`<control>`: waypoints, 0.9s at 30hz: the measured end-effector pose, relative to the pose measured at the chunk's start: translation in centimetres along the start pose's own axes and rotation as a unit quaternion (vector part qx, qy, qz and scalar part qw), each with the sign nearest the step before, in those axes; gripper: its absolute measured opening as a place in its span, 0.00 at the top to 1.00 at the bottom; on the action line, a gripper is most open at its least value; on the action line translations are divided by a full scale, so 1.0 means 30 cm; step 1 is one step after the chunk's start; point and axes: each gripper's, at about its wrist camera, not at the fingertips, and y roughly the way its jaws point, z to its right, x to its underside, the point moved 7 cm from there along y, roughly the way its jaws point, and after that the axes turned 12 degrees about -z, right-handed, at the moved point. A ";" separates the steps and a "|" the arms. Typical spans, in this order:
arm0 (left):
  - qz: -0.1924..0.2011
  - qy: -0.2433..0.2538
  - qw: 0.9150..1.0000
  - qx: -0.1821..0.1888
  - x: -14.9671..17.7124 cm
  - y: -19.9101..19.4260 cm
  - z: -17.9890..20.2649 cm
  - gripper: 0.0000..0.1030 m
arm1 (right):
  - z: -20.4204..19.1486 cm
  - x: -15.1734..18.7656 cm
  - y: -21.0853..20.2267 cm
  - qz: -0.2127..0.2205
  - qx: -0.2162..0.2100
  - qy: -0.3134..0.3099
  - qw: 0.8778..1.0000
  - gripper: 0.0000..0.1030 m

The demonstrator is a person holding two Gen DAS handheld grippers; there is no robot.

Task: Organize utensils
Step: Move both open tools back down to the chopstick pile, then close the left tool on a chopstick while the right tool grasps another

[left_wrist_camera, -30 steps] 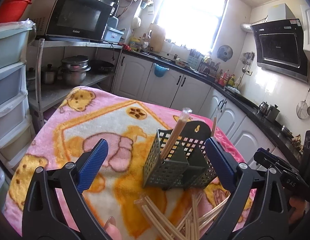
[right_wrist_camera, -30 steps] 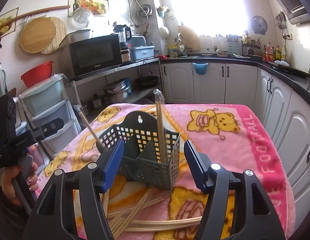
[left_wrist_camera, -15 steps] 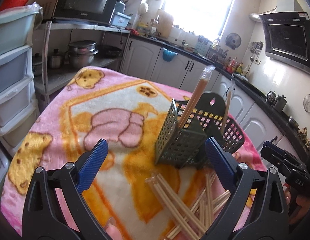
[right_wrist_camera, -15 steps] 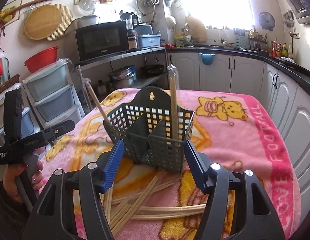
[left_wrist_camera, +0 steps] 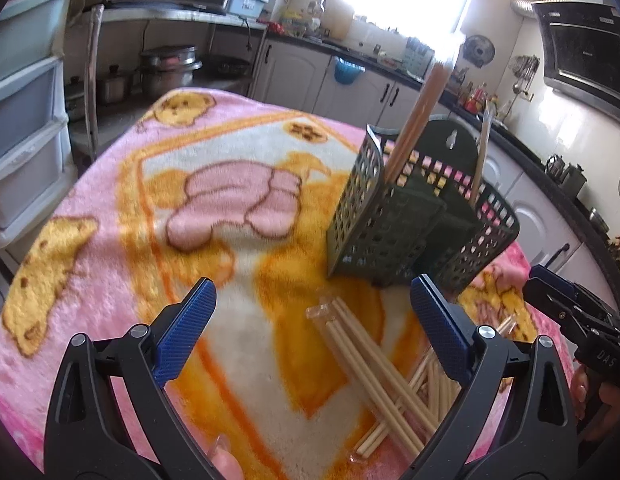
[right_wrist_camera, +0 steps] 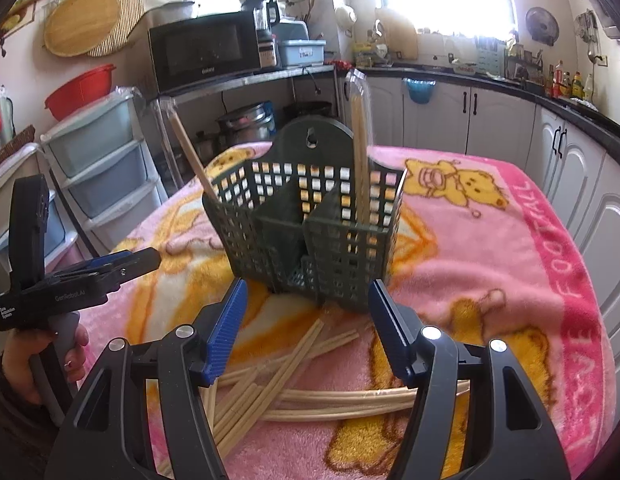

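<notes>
Both my claws, left gripper [left_wrist_camera: 310, 316] and right gripper [right_wrist_camera: 307, 312], spread, empty, above loose chopsticks [right_wrist_camera: 310, 400] before basket [right_wrist_camera: 305, 232]. Only right view shows my left hand [right_wrist_camera: 37, 364].

Blanket [right_wrist_camera: 490, 264]: spread over the table, carrying everything.
Basket [right_wrist_camera: 310, 240]: upright near the blanket's middle, divided into compartments.
Wrapped chopsticks [right_wrist_camera: 360, 140]: one pair stands in the right compartment; another [right_wrist_camera: 189, 152] leans out over the left wall.
Loose chopsticks [right_wrist_camera: 301, 384]: crossed in a heap on the blanket, just before the basket, toward the near edge.
Shelf unit [right_wrist_camera: 245, 80]: behind the table's far-left corner.
</notes>
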 end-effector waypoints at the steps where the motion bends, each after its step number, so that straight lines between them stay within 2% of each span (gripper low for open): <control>1: -0.009 0.000 1.000 0.003 0.011 0.017 0.001 0.15 | -0.003 0.006 0.011 -0.005 0.000 -0.003 1.000 0.42; 2: -0.017 -0.002 1.000 0.006 0.019 0.030 0.002 0.17 | -0.007 0.013 0.026 -0.011 0.000 -0.007 1.000 0.42; 3: -0.030 -0.003 0.999 0.015 0.030 0.050 0.004 0.24 | -0.010 0.017 0.039 -0.016 0.000 -0.009 1.000 0.42; 7: -0.075 -0.019 0.996 0.045 0.061 0.119 0.008 0.40 | -0.020 0.036 0.109 -0.047 0.000 -0.015 0.999 0.51; 11: -0.115 -0.035 0.991 0.067 0.090 0.188 0.008 0.41 | -0.009 0.041 0.192 -0.077 0.001 -0.008 0.997 0.54; 17: -0.121 -0.021 0.991 0.047 0.078 0.231 0.029 0.42 | -0.001 0.040 0.287 -0.105 0.003 -0.006 0.994 0.54; 21: -0.120 0.000 0.993 0.022 0.067 0.254 0.044 0.46 | 0.013 0.046 0.337 -0.121 0.012 -0.001 0.993 0.56; 26: -0.122 0.002 0.993 0.002 0.051 0.273 0.037 0.56 | 0.021 0.053 0.365 -0.134 0.030 0.005 0.990 0.64; 27: -0.121 0.002 0.993 0.000 0.049 0.271 0.031 0.59 | 0.022 0.055 0.368 -0.136 0.032 0.005 0.990 0.70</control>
